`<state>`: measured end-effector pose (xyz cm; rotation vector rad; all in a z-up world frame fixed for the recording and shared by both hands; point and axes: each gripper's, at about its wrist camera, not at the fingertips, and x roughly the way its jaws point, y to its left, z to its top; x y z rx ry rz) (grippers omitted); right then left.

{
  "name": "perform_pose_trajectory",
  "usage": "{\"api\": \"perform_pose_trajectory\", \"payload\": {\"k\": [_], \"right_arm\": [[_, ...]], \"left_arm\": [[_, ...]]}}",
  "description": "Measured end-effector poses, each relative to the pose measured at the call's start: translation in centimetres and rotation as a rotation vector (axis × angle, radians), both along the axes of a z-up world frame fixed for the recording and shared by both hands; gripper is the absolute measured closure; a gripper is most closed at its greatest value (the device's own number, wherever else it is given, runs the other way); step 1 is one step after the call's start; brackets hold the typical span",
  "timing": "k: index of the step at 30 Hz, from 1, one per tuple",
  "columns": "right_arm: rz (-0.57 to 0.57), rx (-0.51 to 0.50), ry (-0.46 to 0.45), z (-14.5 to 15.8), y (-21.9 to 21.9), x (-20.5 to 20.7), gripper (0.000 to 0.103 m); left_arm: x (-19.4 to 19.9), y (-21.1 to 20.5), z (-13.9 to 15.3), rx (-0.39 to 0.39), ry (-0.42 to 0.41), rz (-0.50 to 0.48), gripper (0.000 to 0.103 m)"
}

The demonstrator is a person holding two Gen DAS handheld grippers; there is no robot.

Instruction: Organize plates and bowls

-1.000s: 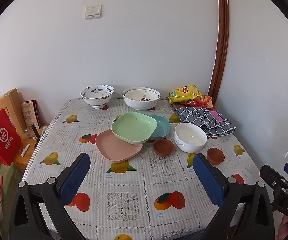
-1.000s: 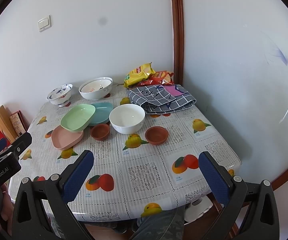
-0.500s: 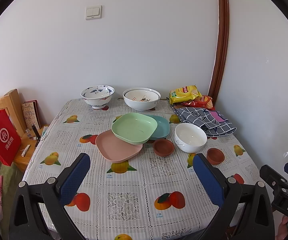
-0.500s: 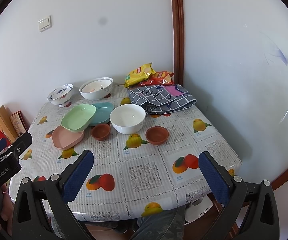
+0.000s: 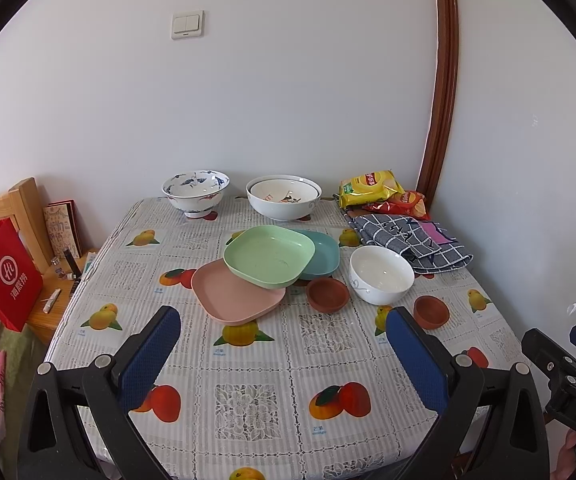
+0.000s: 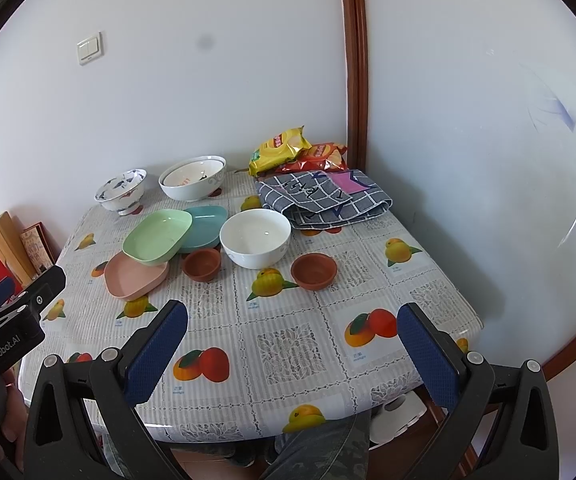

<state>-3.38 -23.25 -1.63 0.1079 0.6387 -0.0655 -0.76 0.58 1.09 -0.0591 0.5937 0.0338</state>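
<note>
Plates: three square ones overlapped mid-table. Green plate [image 5: 268, 255] on top, tilted, resting on pink plate [image 5: 236, 297] to its near left and teal plate [image 5: 319, 257] to its right. The row runs diagonally from near left to far right. Much of the pink and teal plates is hidden under the green one.

White bowl [image 5: 381, 274] upright, just right of the teal plate. Two small brown bowls: near brown bowl [image 5: 327, 295] between pink plate and white bowl; far-right brown bowl [image 5: 431, 311] apart, toward the right table edge. At the wall: blue-patterned bowl [image 5: 196, 193] and, to its right, a large white bowl [image 5: 284, 197]; a second rim shows inside it, maybe nested bowls, cannot tell. Its inside markings too small to read.

Checked cloth [image 5: 409, 245] folded at the far right corner, snack bags [image 5: 381, 196] behind it, the red one partly covered.

Tablecloth [image 5: 244, 400] fruit-printed; its near edge cut off in the left view.

Left gripper [image 5: 284, 364] fingers spread wide, empty, above the near table edge. Right gripper [image 6: 292, 356] likewise spread, nothing between the pads. Each gripper's body shows cut off at the other view's edge.

Red paper bag [image 5: 6, 276] on a side stand, left of the table.
</note>
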Motion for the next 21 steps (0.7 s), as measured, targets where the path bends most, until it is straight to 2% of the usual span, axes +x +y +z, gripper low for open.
{"api": "perform_pose_trajectory", "payload": {"k": [21], "right_arm": [[0.005,0.000,-0.010,0.28,-0.10,-0.22,0.000]], "left_arm": [[-0.06,0.06,0.02,0.001,0.001,0.002,0.000]]}}
